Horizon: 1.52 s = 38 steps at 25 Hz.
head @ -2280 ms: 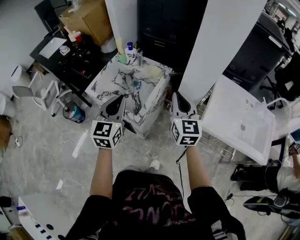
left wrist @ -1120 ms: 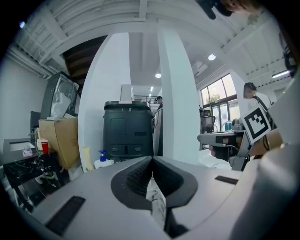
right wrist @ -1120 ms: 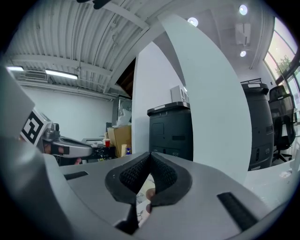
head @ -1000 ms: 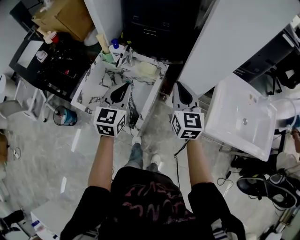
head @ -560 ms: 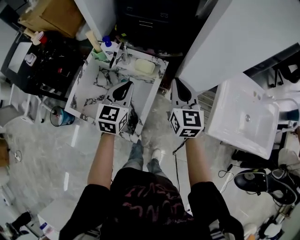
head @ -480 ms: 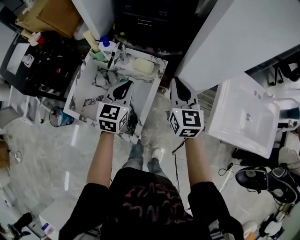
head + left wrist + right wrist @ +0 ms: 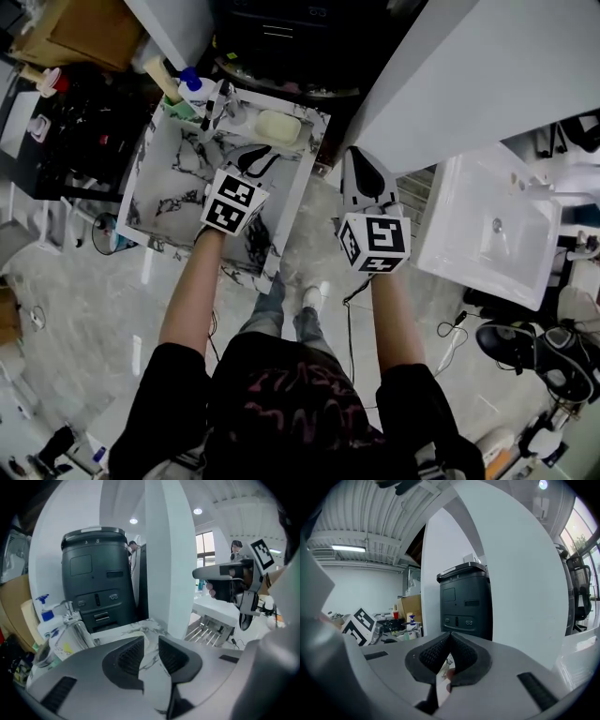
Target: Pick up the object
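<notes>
Although the pale yellow block (image 7: 278, 127) might have been soap or sponge (the views did not settle which), it looked small and light, and slick if it was soap. A firm pinch across its shorter width, low on its sides, seemed the safest hold. It lay on the marbled surface (image 7: 178, 192) just ahead of the left tongs (image 7: 151, 645), clear of their tips. Those tongs had just been opening and stood partly apart, with nothing between the pads but bare surface beyond. The right tongs (image 7: 450, 637) were pressed together and empty, the block lying well off to their left.
</notes>
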### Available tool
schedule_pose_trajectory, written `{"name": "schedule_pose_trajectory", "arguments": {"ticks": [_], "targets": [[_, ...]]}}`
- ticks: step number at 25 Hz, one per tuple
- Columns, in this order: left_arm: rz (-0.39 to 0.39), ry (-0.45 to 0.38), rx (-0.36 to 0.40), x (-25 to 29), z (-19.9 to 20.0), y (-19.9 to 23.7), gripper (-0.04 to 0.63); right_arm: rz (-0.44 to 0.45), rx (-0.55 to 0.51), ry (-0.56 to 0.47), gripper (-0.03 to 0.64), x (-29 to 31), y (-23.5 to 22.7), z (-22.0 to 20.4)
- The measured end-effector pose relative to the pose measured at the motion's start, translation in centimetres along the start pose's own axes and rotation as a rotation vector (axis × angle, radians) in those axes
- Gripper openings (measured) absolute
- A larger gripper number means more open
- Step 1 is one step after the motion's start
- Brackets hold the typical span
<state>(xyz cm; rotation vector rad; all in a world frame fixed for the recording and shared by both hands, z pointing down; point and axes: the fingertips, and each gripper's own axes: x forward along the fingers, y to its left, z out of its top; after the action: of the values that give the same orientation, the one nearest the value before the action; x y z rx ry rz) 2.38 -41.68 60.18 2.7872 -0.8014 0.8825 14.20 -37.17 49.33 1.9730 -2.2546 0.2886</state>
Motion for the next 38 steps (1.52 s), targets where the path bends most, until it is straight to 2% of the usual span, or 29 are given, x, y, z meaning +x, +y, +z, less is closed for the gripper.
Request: {"name": "schedule_pose_trajectory", "arguments": {"ticks": [2, 9, 14, 18, 22, 29, 30, 32, 38], "targets": [[-0.036, 0.051, 0.030, 1.2, -0.9, -0.2, 0.124, -0.003, -0.002, 0.005, 0.015, 0.1, -0.2, -0.1], [-0.088, 0.155, 0.154, 5.0, -1.9, -0.3, 0.178, -0.017, 0.011, 0.022, 0.015, -0.3, -1.2, -0.5], [-0.130, 0.237, 0.261, 7.2, -3.1, -0.6, 0.190, -0.031, 0.014, 0.035, 0.015, -0.4, -1.9, -1.2], [-0.154, 0.282, 0.287, 8.6, -3.9, 0.0, 0.190, -0.046, 0.017, 0.057, 0.015, -0.5, -2.6, -2.2], [-0.190, 0.330, 0.324, 9.8, -4.5, 0.2, 0.178, -0.057, 0.015, 0.083, 0.015, -0.5, -3.1, -3.3], [-0.238, 0.419, 0.358, 11.0, -5.3, 0.5, 0.116, -0.077, 0.021, 0.086, 0.015, -0.3, -4.0, -3.6], [-0.236, 0.424, 0.364, 11.1, -5.3, 0.7, 0.083, -0.078, 0.022, 0.086, 0.015, -0.2, -4.0, -3.6], [-0.240, 0.426, 0.368, 11.2, -5.3, 0.7, 0.064, -0.081, 0.025, 0.086, 0.015, -0.1, -4.2, -3.6], [-0.243, 0.426, 0.365, 11.0, -5.4, 0.8, 0.035, -0.081, 0.030, 0.087, 0.015, 0.3, -4.1, -3.8]]}}
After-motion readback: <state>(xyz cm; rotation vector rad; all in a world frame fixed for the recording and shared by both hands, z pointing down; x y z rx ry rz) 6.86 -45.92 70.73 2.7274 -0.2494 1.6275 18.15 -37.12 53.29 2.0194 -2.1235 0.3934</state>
